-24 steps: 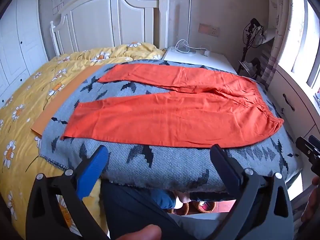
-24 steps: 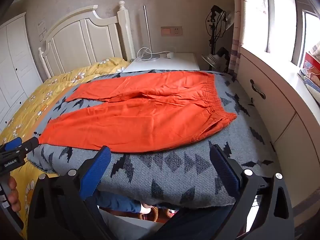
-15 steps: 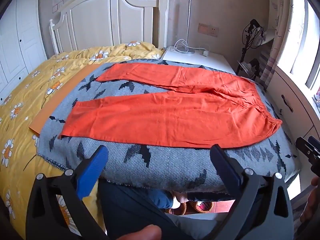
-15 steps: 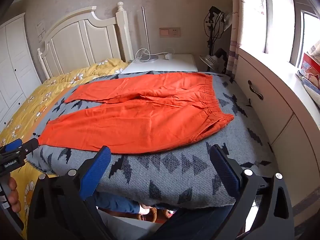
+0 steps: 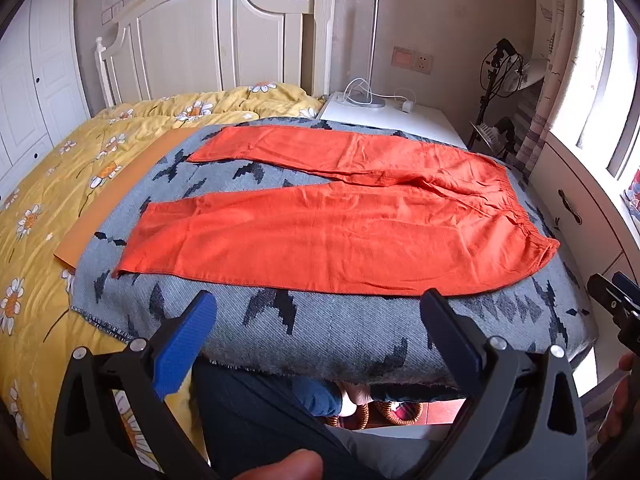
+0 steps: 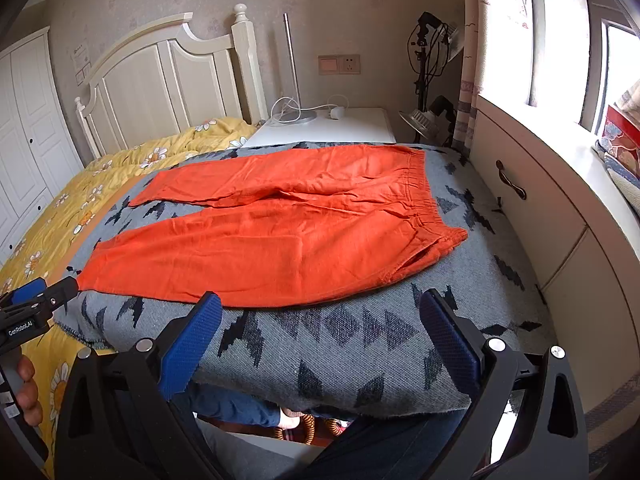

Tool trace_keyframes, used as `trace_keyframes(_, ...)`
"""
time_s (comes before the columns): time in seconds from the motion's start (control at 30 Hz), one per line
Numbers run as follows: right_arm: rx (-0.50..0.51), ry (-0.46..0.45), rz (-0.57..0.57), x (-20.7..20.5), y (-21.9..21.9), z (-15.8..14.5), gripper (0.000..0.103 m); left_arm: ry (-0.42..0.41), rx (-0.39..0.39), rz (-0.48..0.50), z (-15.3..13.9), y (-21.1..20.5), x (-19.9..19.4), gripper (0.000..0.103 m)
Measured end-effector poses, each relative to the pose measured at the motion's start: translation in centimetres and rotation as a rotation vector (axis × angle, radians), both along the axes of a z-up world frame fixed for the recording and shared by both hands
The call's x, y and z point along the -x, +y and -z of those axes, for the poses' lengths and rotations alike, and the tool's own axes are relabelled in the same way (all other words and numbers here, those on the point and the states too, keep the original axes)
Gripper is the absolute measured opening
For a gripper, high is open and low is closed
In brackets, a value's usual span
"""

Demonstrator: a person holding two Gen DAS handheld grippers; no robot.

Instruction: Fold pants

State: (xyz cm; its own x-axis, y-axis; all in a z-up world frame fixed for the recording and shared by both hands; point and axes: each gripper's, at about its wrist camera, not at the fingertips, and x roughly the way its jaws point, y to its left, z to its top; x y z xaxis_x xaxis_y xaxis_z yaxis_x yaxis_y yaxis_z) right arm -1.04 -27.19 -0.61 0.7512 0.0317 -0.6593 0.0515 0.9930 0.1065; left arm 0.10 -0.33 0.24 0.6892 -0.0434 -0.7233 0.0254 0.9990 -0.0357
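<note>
One orange pants (image 5: 340,232) flat on blanket (image 5: 320,320), two grippers, jaws apart

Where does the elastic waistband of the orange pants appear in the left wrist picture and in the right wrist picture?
Left wrist view: the waistband is at the right of the picture, running toward the near right corner of the pants.
Right wrist view: the waistband is right of the middle, in the upper half.
Shared landmark: the white nightstand behind the pants.

Pants (image 5: 340,224) lie flat on a blanket (image 5: 340,328) atop the bed (image 5: 48,208), waistband rightward.
</note>
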Motion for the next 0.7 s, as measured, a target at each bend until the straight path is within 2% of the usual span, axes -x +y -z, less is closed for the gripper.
trace_keyframes(0.7,0.006,0.003,0.005,0.27,0.05,-0.01,0.096,0.002,0.002,0.002,0.09,0.02,0.05,0.101)
